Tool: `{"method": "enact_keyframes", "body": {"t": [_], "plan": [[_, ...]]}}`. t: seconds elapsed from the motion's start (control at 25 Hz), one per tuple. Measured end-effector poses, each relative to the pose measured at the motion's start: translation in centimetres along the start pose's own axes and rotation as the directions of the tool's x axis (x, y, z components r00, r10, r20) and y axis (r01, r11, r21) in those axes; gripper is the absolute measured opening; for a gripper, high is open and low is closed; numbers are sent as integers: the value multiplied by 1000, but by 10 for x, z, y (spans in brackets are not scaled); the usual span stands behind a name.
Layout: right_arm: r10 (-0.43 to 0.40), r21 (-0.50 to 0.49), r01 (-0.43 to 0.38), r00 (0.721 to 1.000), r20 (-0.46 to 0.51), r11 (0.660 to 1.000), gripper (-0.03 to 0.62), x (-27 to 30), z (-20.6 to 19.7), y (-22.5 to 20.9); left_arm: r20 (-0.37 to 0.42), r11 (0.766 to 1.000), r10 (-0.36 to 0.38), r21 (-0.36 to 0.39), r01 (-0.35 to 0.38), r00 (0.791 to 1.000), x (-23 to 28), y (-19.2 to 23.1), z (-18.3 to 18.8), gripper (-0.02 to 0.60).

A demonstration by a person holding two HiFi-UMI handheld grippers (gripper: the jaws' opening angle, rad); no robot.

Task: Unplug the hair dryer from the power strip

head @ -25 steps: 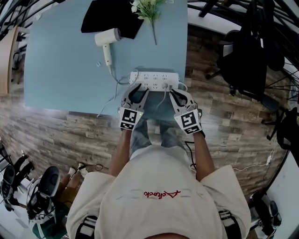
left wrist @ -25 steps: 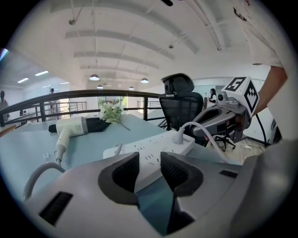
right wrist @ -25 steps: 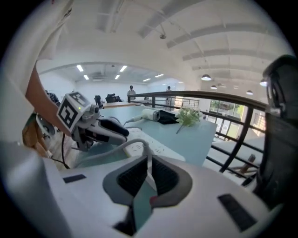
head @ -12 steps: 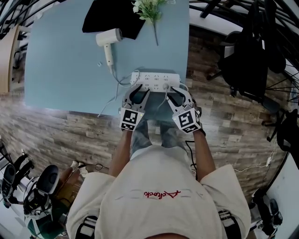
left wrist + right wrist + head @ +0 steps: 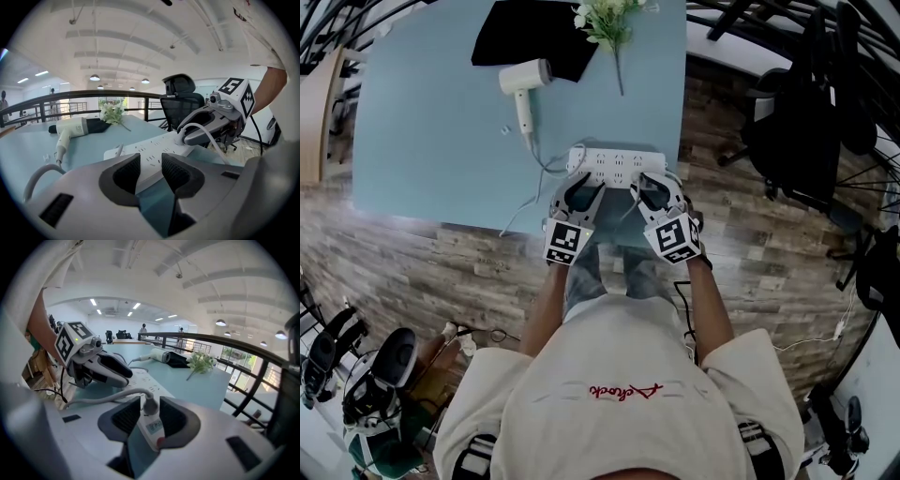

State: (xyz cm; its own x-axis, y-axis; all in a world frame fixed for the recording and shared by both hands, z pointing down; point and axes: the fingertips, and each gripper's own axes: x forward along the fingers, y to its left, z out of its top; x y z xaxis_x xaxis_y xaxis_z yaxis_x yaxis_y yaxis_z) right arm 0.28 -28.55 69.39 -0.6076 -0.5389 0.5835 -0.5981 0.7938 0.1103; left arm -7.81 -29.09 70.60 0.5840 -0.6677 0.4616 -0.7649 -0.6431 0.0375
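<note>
White plug (image 5: 150,405) stands free between the jaws of the right gripper (image 5: 149,418), which have just been opening; the left gripper (image 5: 151,171) gapes at the power strip (image 5: 154,149).

Wood-plank floor (image 5: 441,272) — black office chair (image 5: 797,122) at right; railing (image 5: 70,96), white ceiling lamps (image 5: 95,77).

Seen from the head view, the power strip (image 5: 614,157) lies on the table (image 5: 422,141) at frame centre. The hair dryer (image 5: 525,77) lies up-left of it. A cloth (image 5: 525,37) and flowers (image 5: 605,19) lie at the top edge.
</note>
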Motion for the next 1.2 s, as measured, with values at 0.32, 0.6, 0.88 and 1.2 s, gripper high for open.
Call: {"method": "enact_keyframes", "body": {"t": [0.32,0.6,0.88,1.2], "plan": [[0,-19,-1,1000,-20,1000,114,3,0,-1,-1,1000,-4,-2,4,1000,0,-1,0,135],[10,26,-9,1000,-24,1000,100,3,1,-2,-6,1000,-3,2,3,1000,0,0,-1,135],[21,76,-19,999,-27,997,92,1,1,-1,-23,1000,2,10,-1,1000,1,-1,-1,135],[52,122,-51,999,-8,991,84,-3,4,-1,-35,1000,-2,10,3,999,0,-1,0,135]]}}
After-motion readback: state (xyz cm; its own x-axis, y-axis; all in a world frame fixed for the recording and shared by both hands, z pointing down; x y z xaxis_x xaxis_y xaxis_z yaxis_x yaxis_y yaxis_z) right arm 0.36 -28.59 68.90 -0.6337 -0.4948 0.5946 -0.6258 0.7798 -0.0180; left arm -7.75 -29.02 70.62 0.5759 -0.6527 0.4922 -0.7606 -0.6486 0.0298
